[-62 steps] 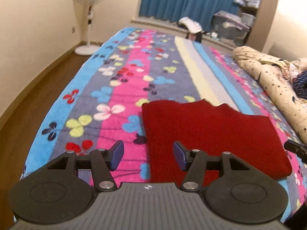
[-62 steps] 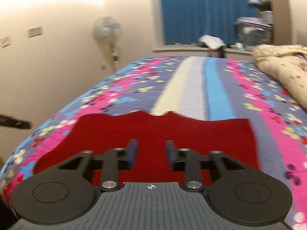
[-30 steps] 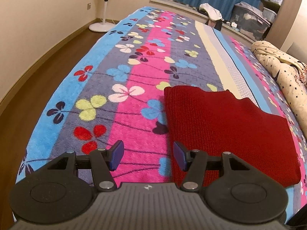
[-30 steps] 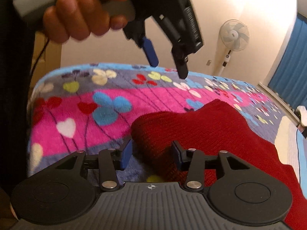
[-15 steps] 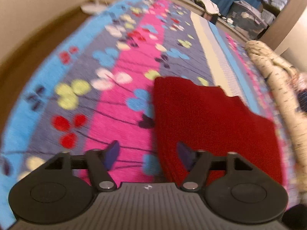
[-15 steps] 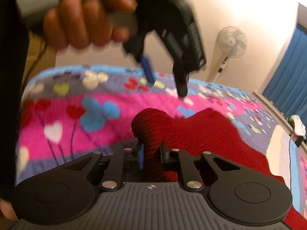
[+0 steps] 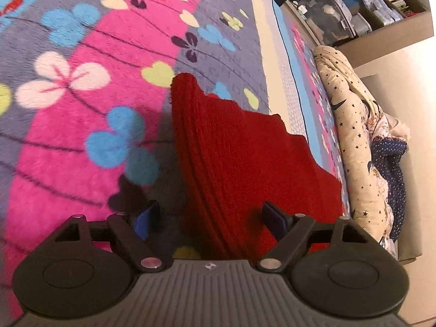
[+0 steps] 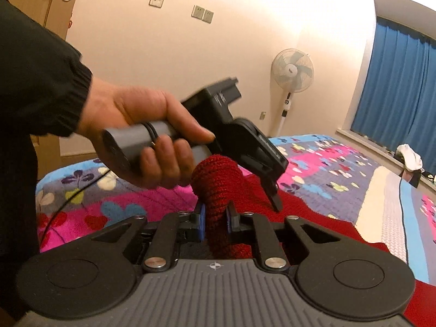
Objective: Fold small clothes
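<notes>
Red knit garment (image 7: 245, 158) lies on the floral bedspread (image 7: 68, 109), spreading out ahead of the left gripper (image 7: 209, 219) and off to its right. Its folded left edge runs straight back toward the gripper & passes between the fingers. Left gripper is wide apart, blue pads (image 7: 144, 220) showing, nothing pinched; the left pad sits over bare bedspread just beside the edge, the right finger over the red knit. Whether either pad touches fabric: can't tell.

Right gripper (image 8: 215, 219) is clamped on the same garment (image 8: 218, 188): a bunched fold of red knit stands up between its narrow-set pads (image 8: 201, 220) and bulges above them in a rounded hump. Rest of the cloth trails away ahead & right of this gripper, flat on the bedspread (image 8: 327, 163).

In the right wrist view, the person's left hand (image 8: 144, 136) grips the grey handle of the left gripper (image 8: 275, 203), directly ahead of & above the right one; one black finger tip points down at the red knit just right of the hump, 2nd finger hidden.

Further off, right of the left gripper: a cream star-print quilt (image 7: 354, 136) bundled along the bed edge. Ahead-right of the right gripper: standing fan (image 8: 293, 73) by the wall, blue curtains (image 8: 397, 87) beyond.
</notes>
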